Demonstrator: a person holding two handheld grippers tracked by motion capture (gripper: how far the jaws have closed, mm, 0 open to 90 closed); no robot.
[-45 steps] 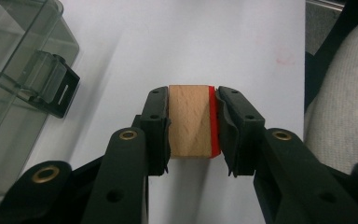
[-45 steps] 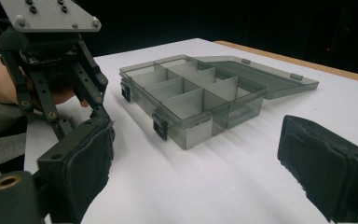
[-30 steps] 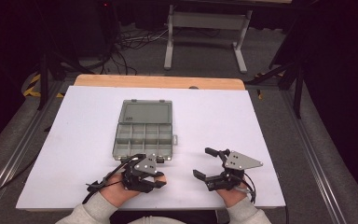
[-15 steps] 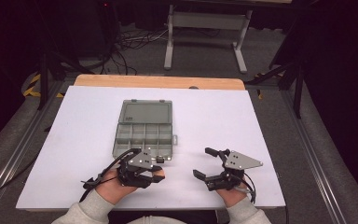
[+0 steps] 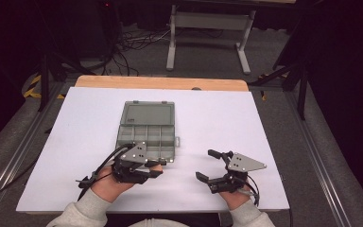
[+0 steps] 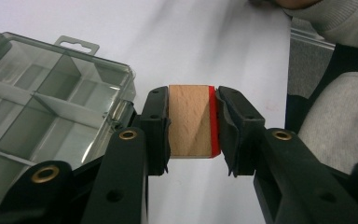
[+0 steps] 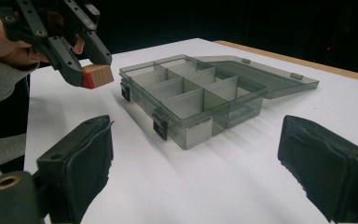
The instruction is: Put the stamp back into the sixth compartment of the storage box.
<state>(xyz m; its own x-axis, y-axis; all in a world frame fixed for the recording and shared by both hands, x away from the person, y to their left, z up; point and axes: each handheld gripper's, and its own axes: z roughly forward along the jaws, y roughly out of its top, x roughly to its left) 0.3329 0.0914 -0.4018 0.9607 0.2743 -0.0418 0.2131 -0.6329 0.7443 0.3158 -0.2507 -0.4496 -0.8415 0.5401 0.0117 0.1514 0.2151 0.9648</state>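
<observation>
Beech block point(image 6: 189, 120), light and stiff, sits clenched across flat faces in my left tool point(image 6: 192, 128). Box point(image 6: 46, 114) lies just left of it; my right tool point(image 7: 193, 158) is released.

Even overhead light is falling on the white rectangular table sheet point(image 5: 274, 123), which is showing bright while the room around it is sinking into near black. The translucent grey plastic compartment box point(image 7: 200, 93) is casting a soft shadow toward the right gripper view's camera and catching pale sheen on its dividers. In the left gripper view the near black jaws are blurring, and the pale wooden block with a red edge point(image 6: 191, 120) is staying sharp. The high view is looking soft and grainy.
</observation>
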